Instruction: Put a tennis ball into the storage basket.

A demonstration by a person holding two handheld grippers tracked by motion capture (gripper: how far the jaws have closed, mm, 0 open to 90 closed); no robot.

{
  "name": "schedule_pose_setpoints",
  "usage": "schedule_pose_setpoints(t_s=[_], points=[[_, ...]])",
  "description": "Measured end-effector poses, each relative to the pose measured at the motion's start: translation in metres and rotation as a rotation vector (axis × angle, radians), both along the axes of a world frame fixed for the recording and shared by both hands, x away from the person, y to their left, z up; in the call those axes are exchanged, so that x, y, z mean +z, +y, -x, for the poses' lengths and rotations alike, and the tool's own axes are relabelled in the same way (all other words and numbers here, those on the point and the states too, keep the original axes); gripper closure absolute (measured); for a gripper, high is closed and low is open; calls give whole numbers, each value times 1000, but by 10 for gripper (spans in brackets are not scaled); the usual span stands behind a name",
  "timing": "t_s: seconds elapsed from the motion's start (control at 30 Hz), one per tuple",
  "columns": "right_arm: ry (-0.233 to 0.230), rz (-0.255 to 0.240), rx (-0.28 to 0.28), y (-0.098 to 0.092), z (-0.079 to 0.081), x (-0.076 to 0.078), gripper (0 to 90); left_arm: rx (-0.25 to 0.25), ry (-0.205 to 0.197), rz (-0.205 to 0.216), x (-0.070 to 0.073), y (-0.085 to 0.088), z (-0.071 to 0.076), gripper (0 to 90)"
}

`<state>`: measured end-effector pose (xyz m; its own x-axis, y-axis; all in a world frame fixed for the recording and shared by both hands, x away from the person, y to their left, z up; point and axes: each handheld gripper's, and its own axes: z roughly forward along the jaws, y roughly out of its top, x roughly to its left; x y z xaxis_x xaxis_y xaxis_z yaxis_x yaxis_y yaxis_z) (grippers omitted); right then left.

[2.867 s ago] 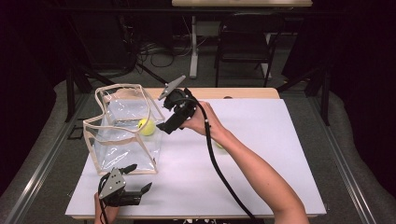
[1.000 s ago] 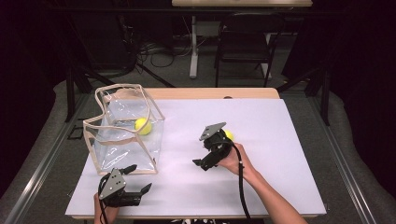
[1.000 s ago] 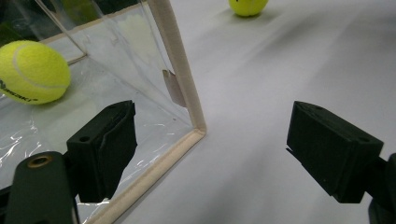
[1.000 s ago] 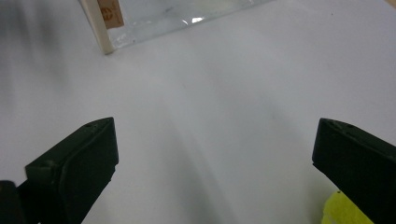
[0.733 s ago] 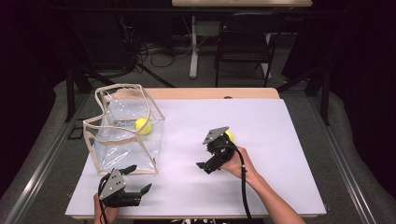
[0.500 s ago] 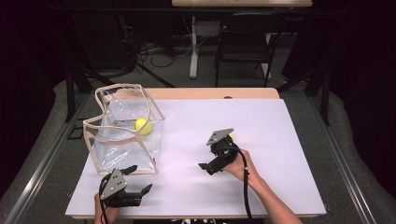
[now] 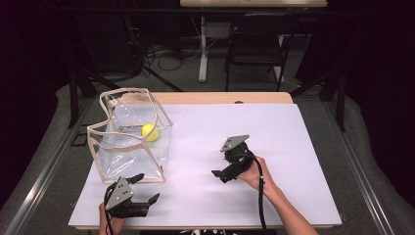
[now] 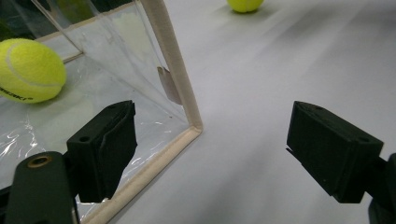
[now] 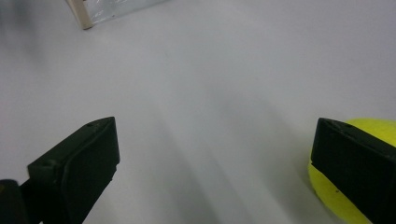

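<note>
A clear plastic box (image 7: 129,147) with beige trim stands at the table's left and holds a yellow tennis ball (image 7: 149,132). In the left gripper view that ball (image 8: 28,70) lies behind the box's corner (image 8: 177,84), just ahead of my open left gripper (image 8: 212,149). From above, my left gripper (image 7: 147,187) rests near the front edge, just in front of the box. My right gripper (image 7: 220,164) is open, low over the table's middle. A second tennis ball (image 9: 336,191) lies beside its right jaw, outside the gap, partly hidden by that jaw. Far off lies that ball (image 8: 245,4).
A white sheet (image 7: 293,147) covers the table, with a wooden strip (image 7: 220,98) at the far edge. Chairs, cables and dark floor lie beyond. Nothing stands on the sheet's right half.
My right gripper has come away from the box's top, down and right to the table's middle, then slid slightly nearer the person. The left gripper has stayed put.
</note>
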<state>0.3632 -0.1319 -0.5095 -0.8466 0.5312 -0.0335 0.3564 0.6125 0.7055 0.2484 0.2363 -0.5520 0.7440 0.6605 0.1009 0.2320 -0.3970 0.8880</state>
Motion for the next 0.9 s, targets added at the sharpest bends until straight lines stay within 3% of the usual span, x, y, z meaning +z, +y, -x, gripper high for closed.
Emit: schedule_pose_setpoints(t_s=[0.9], points=[[-34,-54,-104,-31,-18,8,0,-3,0,-2,0,0,-1,159]])
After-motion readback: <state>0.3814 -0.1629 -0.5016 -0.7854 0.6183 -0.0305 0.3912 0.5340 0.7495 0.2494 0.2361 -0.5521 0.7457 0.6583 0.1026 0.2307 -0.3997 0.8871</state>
